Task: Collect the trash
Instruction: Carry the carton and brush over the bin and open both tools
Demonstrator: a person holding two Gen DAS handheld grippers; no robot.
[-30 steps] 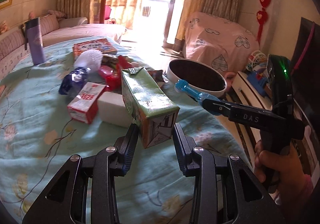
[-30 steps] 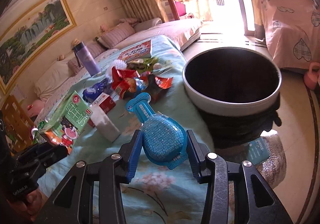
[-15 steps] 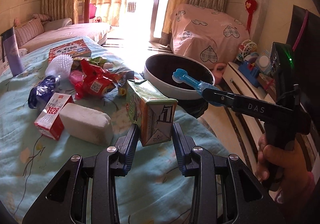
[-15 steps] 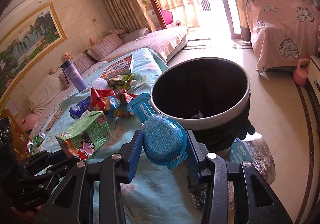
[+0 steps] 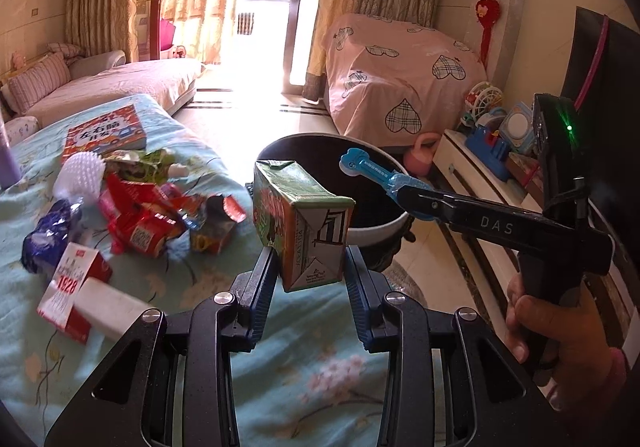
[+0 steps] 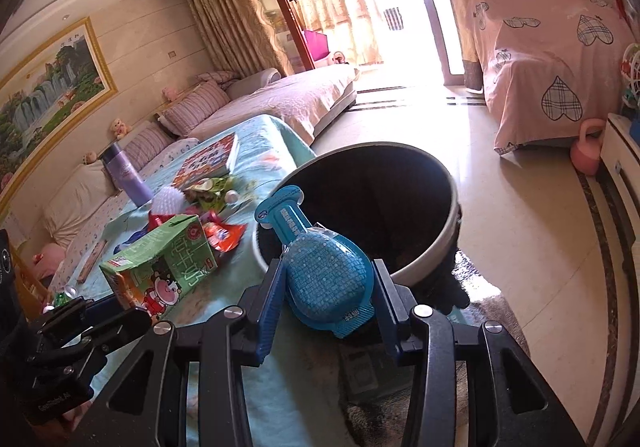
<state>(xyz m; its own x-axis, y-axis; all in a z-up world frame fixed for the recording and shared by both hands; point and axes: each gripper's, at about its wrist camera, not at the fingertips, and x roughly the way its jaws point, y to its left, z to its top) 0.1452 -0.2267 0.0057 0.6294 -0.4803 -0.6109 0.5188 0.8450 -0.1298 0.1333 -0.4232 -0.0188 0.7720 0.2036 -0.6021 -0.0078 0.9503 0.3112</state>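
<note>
My left gripper (image 5: 310, 267) is shut on a green milk carton (image 5: 300, 223) and holds it above the table edge, just short of the round trash bin (image 5: 376, 233). The carton also shows in the right wrist view (image 6: 160, 267). My right gripper (image 6: 326, 293) is shut on a blue plastic blister pack (image 6: 320, 271), held near the rim of the bin (image 6: 436, 251). In the left wrist view the blue pack (image 5: 376, 171) sticks out over the bin's dark opening.
Red snack wrappers (image 5: 148, 223), a red and white box (image 5: 72, 283), a white block (image 5: 108, 311), a white brush (image 5: 80, 171), a book (image 5: 104, 133) and a purple bottle (image 6: 126, 177) lie on the teal tablecloth (image 5: 280, 383). A pink covered chair (image 5: 400, 87) stands beyond the bin.
Both grippers have moved right toward the bin with their loads. The blue pack has come from over the table to the bin's rim. The carton has left the pile.
</note>
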